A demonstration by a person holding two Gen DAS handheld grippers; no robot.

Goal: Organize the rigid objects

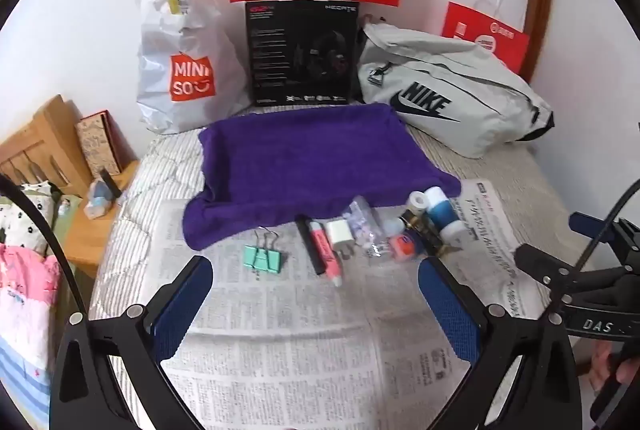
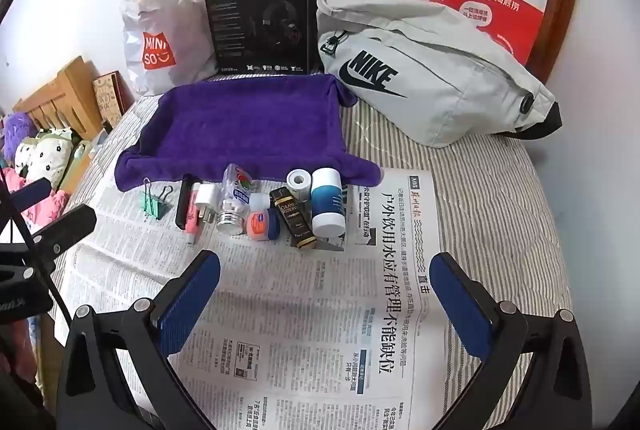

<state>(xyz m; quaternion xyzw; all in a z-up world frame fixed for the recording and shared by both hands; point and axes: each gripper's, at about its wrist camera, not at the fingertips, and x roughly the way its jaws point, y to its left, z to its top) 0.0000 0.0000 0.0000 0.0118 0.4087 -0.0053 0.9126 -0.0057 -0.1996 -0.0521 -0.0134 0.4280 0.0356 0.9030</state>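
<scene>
You have not begun the sorting yet, as far as the pictures show: your left claw [image 1: 314,292] and your right claw [image 2: 325,288] both hang with the jaws wide apart and nothing between them, above the newspaper [image 2: 304,330] that lies on the bed. All the small rigid objects stand in 1 row at the far edge of the newspaper, just beside the purple towel [image 2: 248,122]: the green binder clip [image 2: 154,204], a black pen [image 2: 183,204], a pink marker [image 2: 193,216], a white charger plug [image 2: 207,206], a clear bottle [image 2: 233,200], a small orange jar [image 2: 259,222], a dark gold-trimmed box [image 2: 297,220], a white tape roll [image 2: 299,182] and the blue and white bottle [image 2: 327,204]. The towel is bare, so I judge every object is left to place, if the towel is the goal. The grey Nike bag [image 2: 432,86] behind looks zipped; its contents are hidden.
</scene>
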